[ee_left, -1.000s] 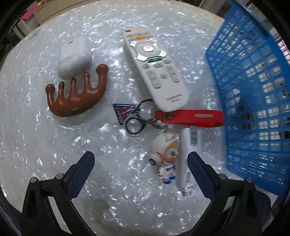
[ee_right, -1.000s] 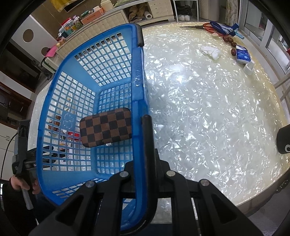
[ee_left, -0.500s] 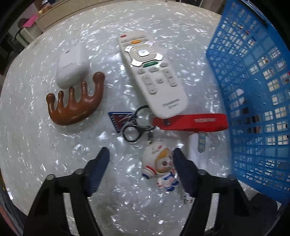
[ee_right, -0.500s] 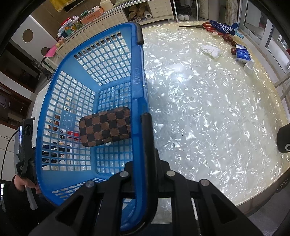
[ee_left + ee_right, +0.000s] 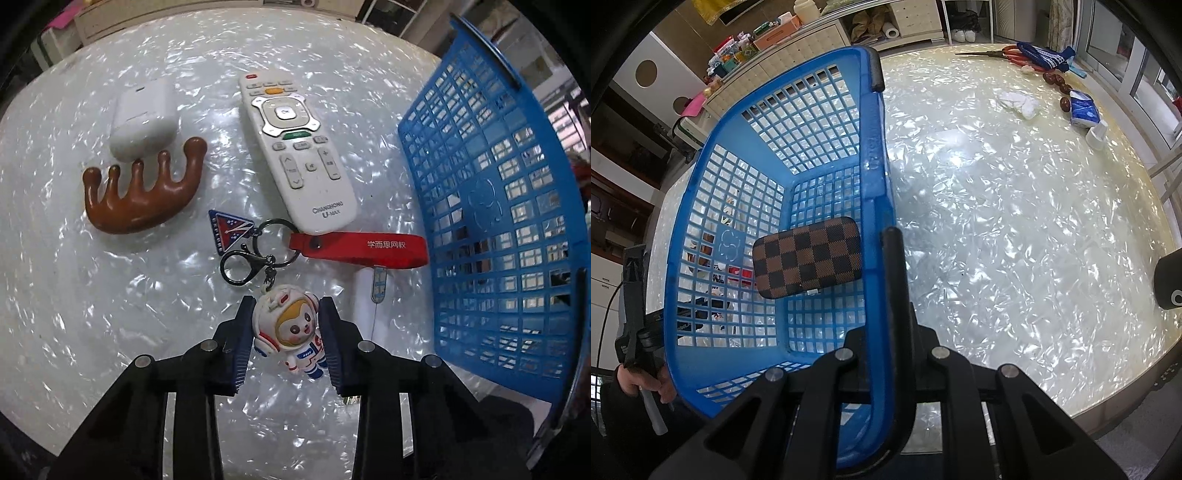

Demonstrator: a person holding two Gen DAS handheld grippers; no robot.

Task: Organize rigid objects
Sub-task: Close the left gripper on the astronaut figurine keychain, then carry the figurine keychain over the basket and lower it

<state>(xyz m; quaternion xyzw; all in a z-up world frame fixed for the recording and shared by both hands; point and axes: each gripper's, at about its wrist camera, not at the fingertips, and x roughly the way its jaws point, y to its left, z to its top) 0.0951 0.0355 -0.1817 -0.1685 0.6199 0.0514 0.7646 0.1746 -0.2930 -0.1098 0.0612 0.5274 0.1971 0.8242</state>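
Note:
An astronaut keychain figure (image 5: 291,332) lies on the pearly white table (image 5: 110,314), chained to a black clasp (image 5: 240,266), a triangular tag (image 5: 229,227) and a red strap (image 5: 358,247). My left gripper (image 5: 287,304) points down over it and its jaws are closing, with both blue pads against the figure's sides. A white remote (image 5: 295,155), a brown wooden comb (image 5: 140,199) and a white earbud case (image 5: 144,118) lie beyond. My right gripper (image 5: 886,343) is shut on the blue basket's (image 5: 775,184) rim, where the black handle sits. A checkered case (image 5: 809,262) rests inside.
The blue basket (image 5: 498,206) stands tilted just right of the keychain. A white stick-shaped item (image 5: 365,306) lies under the red strap. Scissors (image 5: 997,53), a white cloth (image 5: 1019,103) and a tissue pack (image 5: 1084,109) sit at the table's far side. A hand (image 5: 646,380) holds the left gripper.
The left jaws have come in from wide apart to pinch the astronaut figure, which now sits centred between them. The right gripper and the basket have stayed put.

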